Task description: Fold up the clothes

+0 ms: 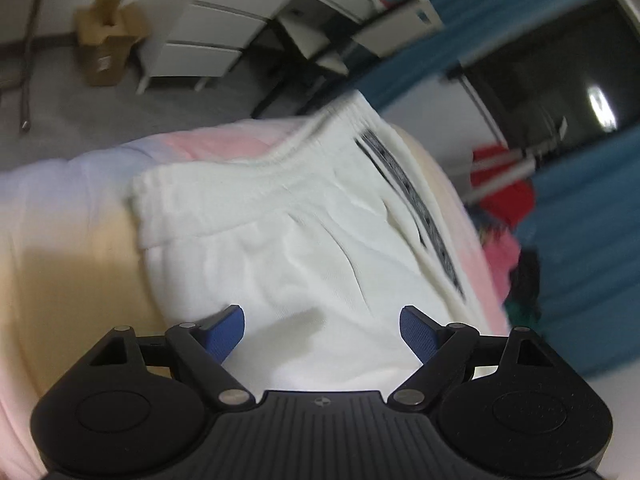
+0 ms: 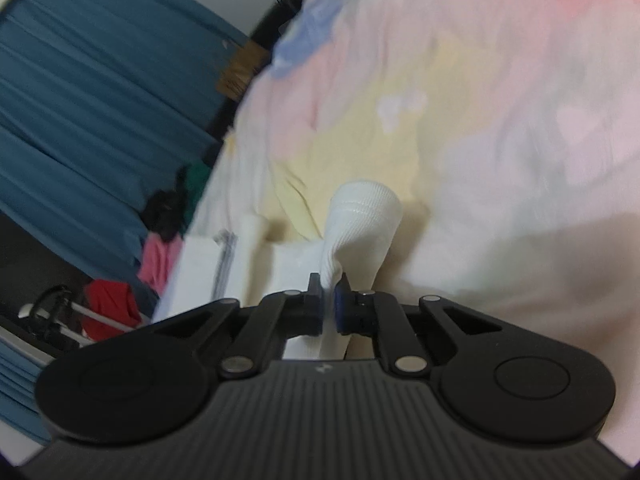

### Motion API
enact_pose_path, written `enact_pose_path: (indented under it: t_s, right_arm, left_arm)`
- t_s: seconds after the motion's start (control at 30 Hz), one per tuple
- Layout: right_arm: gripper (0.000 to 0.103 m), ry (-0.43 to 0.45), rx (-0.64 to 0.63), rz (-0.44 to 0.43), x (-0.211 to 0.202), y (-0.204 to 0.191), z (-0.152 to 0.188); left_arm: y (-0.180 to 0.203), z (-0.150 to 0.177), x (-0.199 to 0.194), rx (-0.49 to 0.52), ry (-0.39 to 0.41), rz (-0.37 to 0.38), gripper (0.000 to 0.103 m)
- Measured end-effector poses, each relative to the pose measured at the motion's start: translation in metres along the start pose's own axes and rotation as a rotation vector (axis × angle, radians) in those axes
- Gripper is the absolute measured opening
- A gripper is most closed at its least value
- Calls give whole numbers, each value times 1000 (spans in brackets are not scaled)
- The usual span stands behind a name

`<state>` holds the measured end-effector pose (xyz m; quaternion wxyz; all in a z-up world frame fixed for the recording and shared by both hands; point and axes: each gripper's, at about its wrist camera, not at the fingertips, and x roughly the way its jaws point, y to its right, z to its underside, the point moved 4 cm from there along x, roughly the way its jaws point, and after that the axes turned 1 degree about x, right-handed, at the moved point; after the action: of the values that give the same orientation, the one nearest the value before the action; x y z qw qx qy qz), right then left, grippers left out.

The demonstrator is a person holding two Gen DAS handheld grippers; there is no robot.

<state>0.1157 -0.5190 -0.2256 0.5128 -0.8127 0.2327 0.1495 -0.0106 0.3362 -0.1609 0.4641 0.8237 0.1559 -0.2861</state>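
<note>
White sweatpants with an elastic waistband and a dark patterned side stripe lie on a pastel bedspread. My left gripper hovers just above the pants' cloth, open, with nothing between its blue pads. In the right wrist view my right gripper is shut on a ribbed white cuff of the pants, which stands up bunched between the fingers. More of the white pants spreads to the left of it, with the stripe showing.
The bedspread is pink, yellow and lilac. Blue curtains hang beyond the bed. Red, pink and dark clothes pile near a rack. White drawers and a cardboard box stand on the floor.
</note>
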Motion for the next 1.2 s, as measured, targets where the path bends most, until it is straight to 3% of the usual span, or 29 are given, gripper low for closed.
enact_pose_path:
  t_s: [0.23, 0.47, 0.67, 0.73, 0.8, 0.87, 1.13, 1.2]
  right_arm:
    - [8, 80, -12, -27, -13, -14, -10]
    - [8, 16, -29, 79, 9, 9, -2]
    - [12, -20, -40, 88, 16, 14, 2]
    - [16, -42, -31, 102, 21, 17, 5]
    - [36, -68, -9, 114, 27, 22, 7]
    - [40, -83, 30, 102, 32, 28, 9]
    - [38, -78, 10, 90, 37, 22, 12]
    - [18, -65, 3, 92, 35, 21, 11]
  left_arm:
    - [-4, 13, 3, 27, 0, -43, 84]
    - [-9, 15, -13, -49, 75, -62, 83]
    - [-11, 11, -29, -87, 140, -73, 84]
    - [-4, 10, -35, -51, 176, -70, 88]
    - [0, 9, -38, -35, 209, -70, 89]
    - [0, 9, -41, -39, 244, -73, 89]
    - [-1, 8, -48, -42, 310, -120, 89]
    - [-1, 7, -50, -41, 328, -134, 89]
